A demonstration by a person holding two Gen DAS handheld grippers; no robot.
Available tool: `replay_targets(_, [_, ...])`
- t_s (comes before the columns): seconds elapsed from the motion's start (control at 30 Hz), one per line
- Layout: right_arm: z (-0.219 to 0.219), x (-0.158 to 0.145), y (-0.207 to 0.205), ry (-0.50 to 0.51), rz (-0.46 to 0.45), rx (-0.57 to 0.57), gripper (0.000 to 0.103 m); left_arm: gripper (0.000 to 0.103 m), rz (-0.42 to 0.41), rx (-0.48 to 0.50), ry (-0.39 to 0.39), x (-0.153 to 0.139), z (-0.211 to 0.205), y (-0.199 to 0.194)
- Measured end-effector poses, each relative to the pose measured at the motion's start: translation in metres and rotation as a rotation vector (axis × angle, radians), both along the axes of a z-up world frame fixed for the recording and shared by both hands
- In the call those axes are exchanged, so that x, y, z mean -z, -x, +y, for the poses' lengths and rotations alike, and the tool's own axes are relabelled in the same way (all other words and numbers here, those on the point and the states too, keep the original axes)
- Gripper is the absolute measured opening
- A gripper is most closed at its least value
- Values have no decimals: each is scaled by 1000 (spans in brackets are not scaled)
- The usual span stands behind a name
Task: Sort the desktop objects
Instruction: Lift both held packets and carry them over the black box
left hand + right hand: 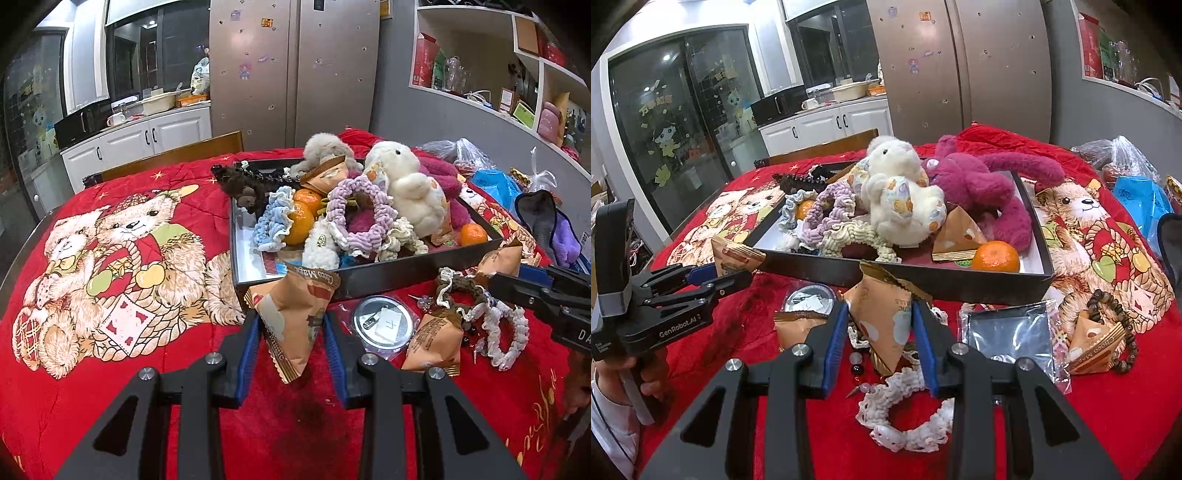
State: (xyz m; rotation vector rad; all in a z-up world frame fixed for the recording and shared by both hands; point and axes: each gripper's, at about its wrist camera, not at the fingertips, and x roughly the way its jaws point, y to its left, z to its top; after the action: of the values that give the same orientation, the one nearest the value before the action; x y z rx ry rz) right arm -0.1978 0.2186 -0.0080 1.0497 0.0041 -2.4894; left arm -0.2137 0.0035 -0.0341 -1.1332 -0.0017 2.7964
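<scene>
Two light, crinkly snack packets (291,317) (886,321) are pinched mid-body by left gripper (291,325) and right gripper (884,332); tray (388,280) lies at twelve o'clock.

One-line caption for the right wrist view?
Right gripper clamps a snack packet before the toy-filled tray; left gripper holds another.

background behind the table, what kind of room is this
Most likely a home kitchen or dining area: a tall steel fridge with magnets, white counter cabinets, and wall shelves of household items.
</scene>
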Motion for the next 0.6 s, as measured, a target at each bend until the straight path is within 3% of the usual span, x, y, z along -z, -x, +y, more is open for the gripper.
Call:
replay_targets(0.33, [8,-3,2,38,7,10,36,34,11,7,-1,-2,2,-2])
replay_targets(0.6, [21,-18,2,49,56,46,36,34,19,12,-66,-14,-5,-3])
